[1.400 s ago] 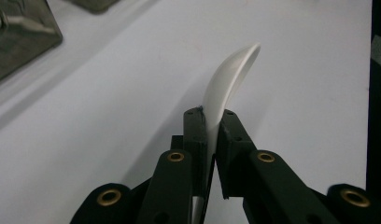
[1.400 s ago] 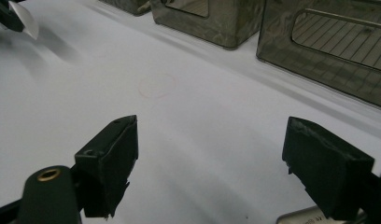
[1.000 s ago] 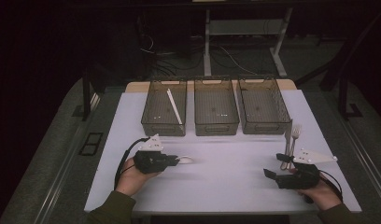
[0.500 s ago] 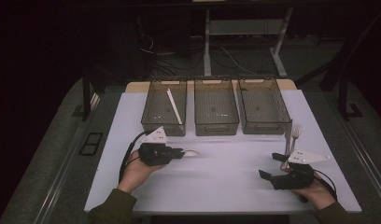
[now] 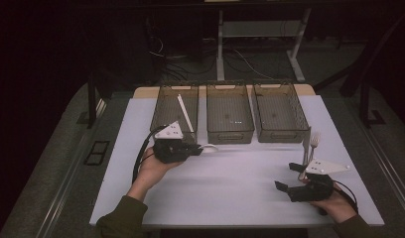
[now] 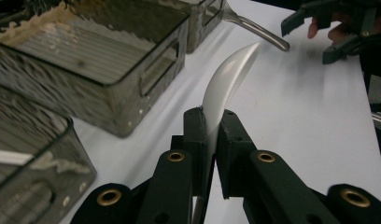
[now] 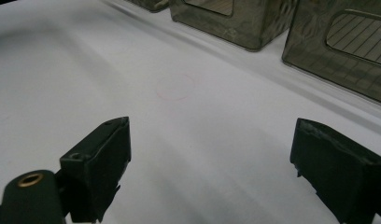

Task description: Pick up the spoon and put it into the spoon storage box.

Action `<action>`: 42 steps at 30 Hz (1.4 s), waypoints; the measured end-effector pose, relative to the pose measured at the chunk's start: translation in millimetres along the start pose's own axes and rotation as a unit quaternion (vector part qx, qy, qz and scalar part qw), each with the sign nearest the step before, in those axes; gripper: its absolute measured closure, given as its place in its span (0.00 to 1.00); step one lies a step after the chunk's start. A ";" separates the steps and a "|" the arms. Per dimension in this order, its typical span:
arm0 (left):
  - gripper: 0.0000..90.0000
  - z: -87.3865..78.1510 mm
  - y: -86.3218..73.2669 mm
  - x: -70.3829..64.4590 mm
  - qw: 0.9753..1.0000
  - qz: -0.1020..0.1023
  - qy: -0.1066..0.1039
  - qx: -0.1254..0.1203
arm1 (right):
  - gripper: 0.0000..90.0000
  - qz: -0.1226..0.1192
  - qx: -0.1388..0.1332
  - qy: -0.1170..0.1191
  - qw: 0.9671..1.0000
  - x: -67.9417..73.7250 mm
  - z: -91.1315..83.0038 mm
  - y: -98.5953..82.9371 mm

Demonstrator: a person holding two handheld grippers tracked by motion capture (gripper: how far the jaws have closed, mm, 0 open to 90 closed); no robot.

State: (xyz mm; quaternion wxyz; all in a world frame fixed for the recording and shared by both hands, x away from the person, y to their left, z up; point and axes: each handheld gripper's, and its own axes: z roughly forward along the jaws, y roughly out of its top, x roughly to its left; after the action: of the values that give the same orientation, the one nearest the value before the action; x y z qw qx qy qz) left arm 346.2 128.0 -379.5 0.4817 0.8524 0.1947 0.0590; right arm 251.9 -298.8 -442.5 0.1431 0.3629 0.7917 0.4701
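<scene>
High view: at a white-topped table [image 5: 230,193], the left gripper [image 5: 193,148] pinches a white plastic spoon [image 5: 209,147] just in front of the left-hand mesh basket [image 5: 162,113], which holds a white utensil [image 5: 184,113]. Left gripper view puts the jaws clamped on the spoon's [image 6: 228,79] handle, its bowl curving forward above the tabletop beside the middle basket [image 6: 100,70]. The right gripper [image 5: 289,178], jaws spread wide and empty, sits near a metal fork [image 5: 313,144] and knife [image 5: 305,146].
</scene>
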 end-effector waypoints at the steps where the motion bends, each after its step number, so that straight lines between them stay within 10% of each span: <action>1: 0.92 1.2 2.3 1.4 1.000 0.000 0.000 -0.001 | 0.13 0.001 0.000 0.000 1.000 0.0 -0.1 0.0; 27: 0.91 50.9 90.2 37.5 0.999 0.015 0.030 -0.006 | 0.14 0.005 -0.003 -0.001 1.000 -2.2 -2.6 -1.1; 42: 0.91 103.9 107.8 74.8 0.997 -0.037 0.062 0.018 | 0.14 0.006 -0.004 0.003 1.000 -2.5 -3.5 -1.5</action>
State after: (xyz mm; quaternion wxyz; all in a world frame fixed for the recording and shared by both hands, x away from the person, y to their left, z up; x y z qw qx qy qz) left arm 474.5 24.6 -349.9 0.4551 0.8478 0.2569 0.0899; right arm 251.0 -303.3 -442.3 0.1397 0.3659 0.7879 0.4752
